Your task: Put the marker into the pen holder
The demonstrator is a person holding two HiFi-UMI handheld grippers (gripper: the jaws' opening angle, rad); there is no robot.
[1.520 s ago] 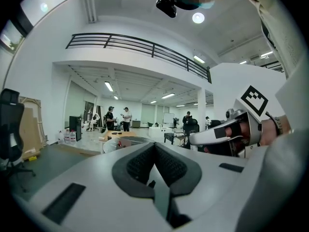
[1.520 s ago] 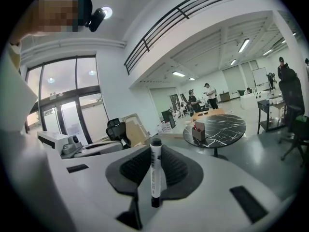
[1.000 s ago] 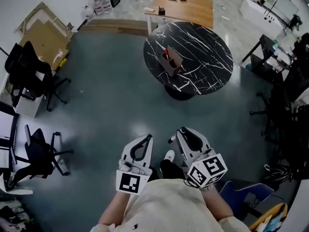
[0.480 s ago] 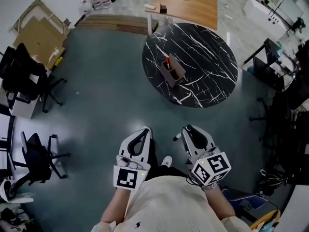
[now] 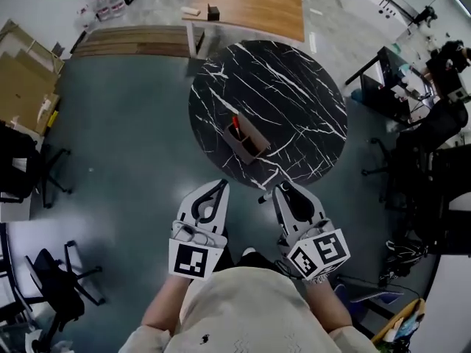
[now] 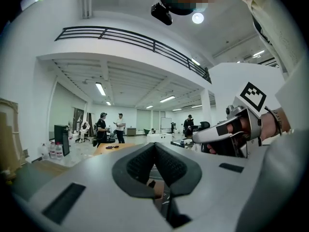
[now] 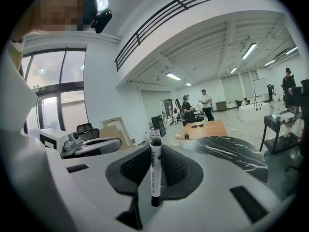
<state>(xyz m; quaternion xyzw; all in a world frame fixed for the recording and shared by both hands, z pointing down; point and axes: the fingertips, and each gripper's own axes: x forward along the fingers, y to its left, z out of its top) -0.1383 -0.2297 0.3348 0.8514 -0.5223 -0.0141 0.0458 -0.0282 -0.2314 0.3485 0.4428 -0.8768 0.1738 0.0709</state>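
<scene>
A brown pen holder [image 5: 246, 141] with a red pen [image 5: 235, 122] in it stands on the near left part of the round black marble table [image 5: 294, 94]. My right gripper [image 5: 283, 190] hovers just short of the table's near edge, shut on a white marker [image 7: 155, 170] with a black cap. The marker stands upright between the pads in the right gripper view, and its end pokes out leftward [image 5: 263, 195] in the head view. My left gripper [image 5: 214, 192] is beside it, jaws shut [image 6: 154, 148] with nothing in them.
A wooden table [image 5: 254, 6] stands behind the marble one. Cardboard sheets [image 5: 22, 72] and office chairs [image 5: 29, 168] are on the left, desks and chairs [image 5: 412, 123] on the right. Several people [image 6: 108, 128] stand far off in the hall.
The marble table and pen holder have come much closer to both grippers in the head view. The right gripper still holds the marker; the left stays shut.
</scene>
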